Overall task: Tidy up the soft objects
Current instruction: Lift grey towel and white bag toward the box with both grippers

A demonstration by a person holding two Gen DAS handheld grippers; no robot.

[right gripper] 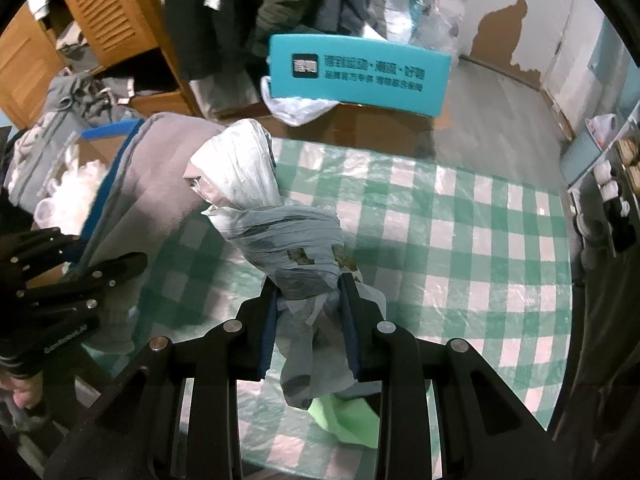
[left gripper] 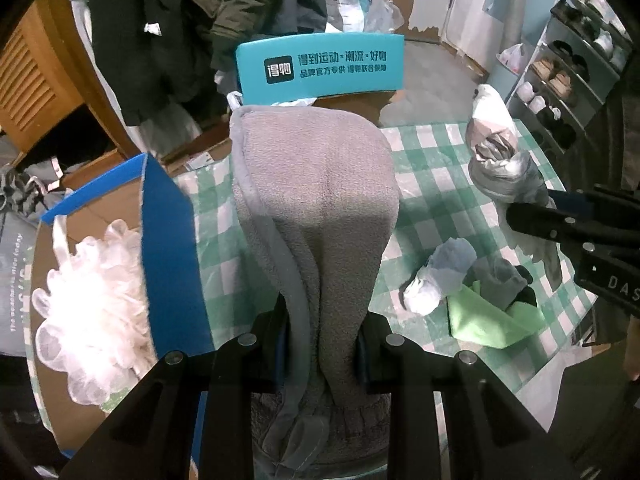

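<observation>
My left gripper (left gripper: 324,320) is shut on a grey fleece towel (left gripper: 316,200), which drapes away from the jaws over the checked table. In the right wrist view the same towel (right gripper: 160,184) hangs at the left, beside the left gripper (right gripper: 100,268). My right gripper (right gripper: 308,292) is shut on a crumpled grey-white plastic bag bundle (right gripper: 272,216), held above the table. From the left wrist view, that bundle (left gripper: 492,136) sticks up at the right out of the right gripper (left gripper: 536,206). A green cloth (left gripper: 492,320), a grey sock (left gripper: 500,276) and a pale bundle (left gripper: 440,276) lie on the table.
A blue-rimmed cardboard box (left gripper: 168,240) at the table's left holds white puffy mesh (left gripper: 92,312). A teal box flap (left gripper: 320,68) stands behind the green-checked tablecloth (right gripper: 460,240). Dark coats (left gripper: 180,20) hang at the back, and a shoe rack (left gripper: 560,80) stands at the right.
</observation>
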